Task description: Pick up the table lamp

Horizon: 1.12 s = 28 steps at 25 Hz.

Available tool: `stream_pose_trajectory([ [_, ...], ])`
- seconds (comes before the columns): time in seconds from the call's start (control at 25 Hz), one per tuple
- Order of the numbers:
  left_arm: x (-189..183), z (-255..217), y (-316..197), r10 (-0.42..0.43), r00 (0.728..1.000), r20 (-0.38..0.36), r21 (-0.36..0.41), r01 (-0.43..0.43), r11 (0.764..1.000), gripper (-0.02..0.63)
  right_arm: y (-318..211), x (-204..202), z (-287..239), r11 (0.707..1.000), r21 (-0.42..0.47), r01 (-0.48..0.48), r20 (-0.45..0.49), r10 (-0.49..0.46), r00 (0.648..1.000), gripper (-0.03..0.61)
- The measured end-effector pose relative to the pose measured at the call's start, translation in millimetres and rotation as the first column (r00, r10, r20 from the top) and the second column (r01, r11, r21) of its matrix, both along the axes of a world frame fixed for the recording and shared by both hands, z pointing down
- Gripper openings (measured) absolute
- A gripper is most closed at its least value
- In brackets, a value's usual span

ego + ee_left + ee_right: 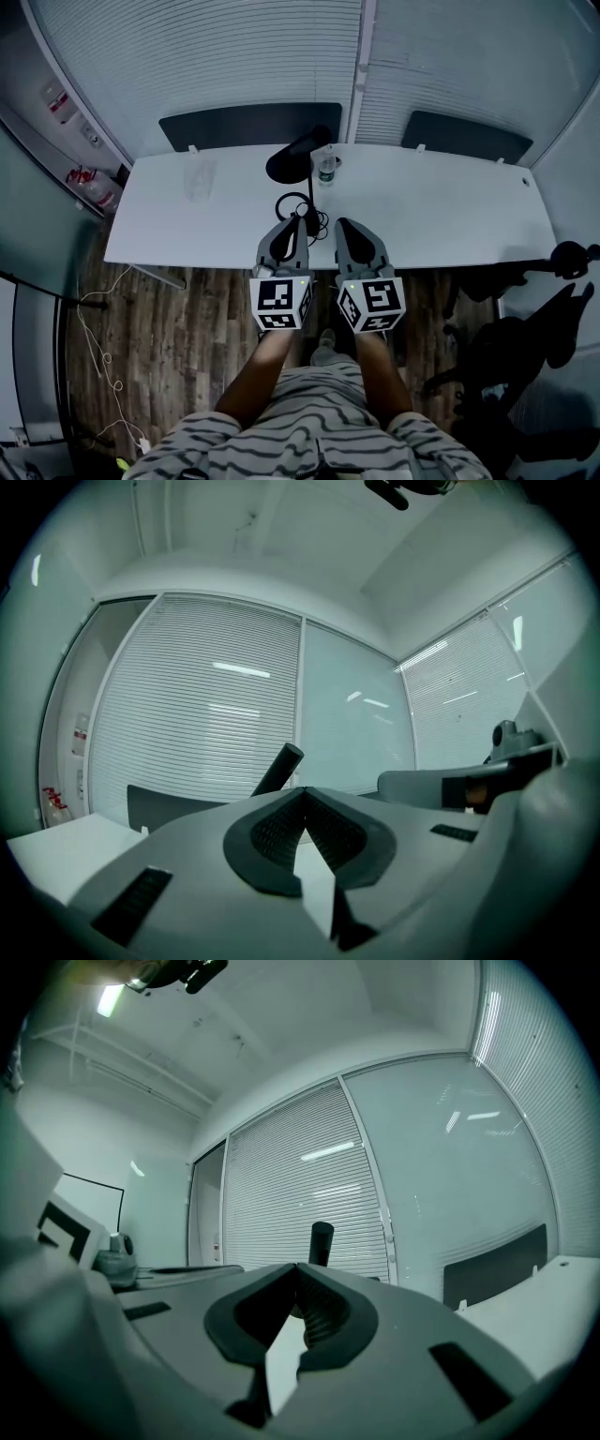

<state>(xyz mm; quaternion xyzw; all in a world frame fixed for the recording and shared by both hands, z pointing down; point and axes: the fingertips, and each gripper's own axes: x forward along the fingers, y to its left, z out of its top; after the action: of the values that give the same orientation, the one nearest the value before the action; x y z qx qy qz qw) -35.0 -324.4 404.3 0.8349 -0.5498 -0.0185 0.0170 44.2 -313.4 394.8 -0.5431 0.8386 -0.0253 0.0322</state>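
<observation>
A black table lamp (289, 163) stands at the middle of the white table (441, 220), toward its far edge, with its black cord (298, 205) coiled in front of it. My left gripper (296, 223) and right gripper (343, 227) hover side by side over the table's near edge, just short of the cord, and hold nothing. In the left gripper view the jaws (302, 790) meet at their tips, and the lamp's dark stem (278, 768) rises beyond them. The right gripper (298, 1267) is likewise shut, with the stem (322, 1241) straight ahead.
A small water bottle (325, 167) stands right beside the lamp. A clear cup (199, 178) sits on the table's left part. Two dark chair backs (248, 126) (466, 137) line the far side. A black office chair (525, 328) is at the right, and window blinds lie behind.
</observation>
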Motion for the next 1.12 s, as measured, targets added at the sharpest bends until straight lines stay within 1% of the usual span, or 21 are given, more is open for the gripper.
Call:
stream_pose_trajectory([
  [0.32,10,-1,-45,-0.01,1.0,0.007,0.0,0.01,1.0,0.006,-47,1,-8,0.999,0.012,0.037,0.001,-0.037,0.999,0.012],
  [0.48,15,-3,-64,-0.014,1.0,-0.011,0.003,0.014,1.0,0.006,-65,2,-8,0.998,0.016,0.058,0.001,-0.058,0.998,0.012],
  [0.72,16,8,-90,-0.039,0.999,-0.011,-0.027,0.039,0.999,0.006,-89,8,-4,0.997,0.004,0.078,0.01,-0.079,0.997,0.012],
  [0.84,16,13,-97,-0.055,0.999,0.001,-0.036,0.055,0.998,0.006,-95,8,1,0.996,-0.006,0.091,0.015,-0.091,0.996,0.012],
  [0.92,17,15,-102,-0.056,0.998,0.007,-0.035,0.056,0.998,0.008,-102,8,6,0.996,-0.014,0.093,0.016,-0.092,0.996,0.012],
  [1.12,16,26,-116,-0.039,0.999,-0.005,-0.056,0.039,0.998,0.009,-112,8,6,0.997,-0.023,0.076,0.015,-0.076,0.997,0.012],
])
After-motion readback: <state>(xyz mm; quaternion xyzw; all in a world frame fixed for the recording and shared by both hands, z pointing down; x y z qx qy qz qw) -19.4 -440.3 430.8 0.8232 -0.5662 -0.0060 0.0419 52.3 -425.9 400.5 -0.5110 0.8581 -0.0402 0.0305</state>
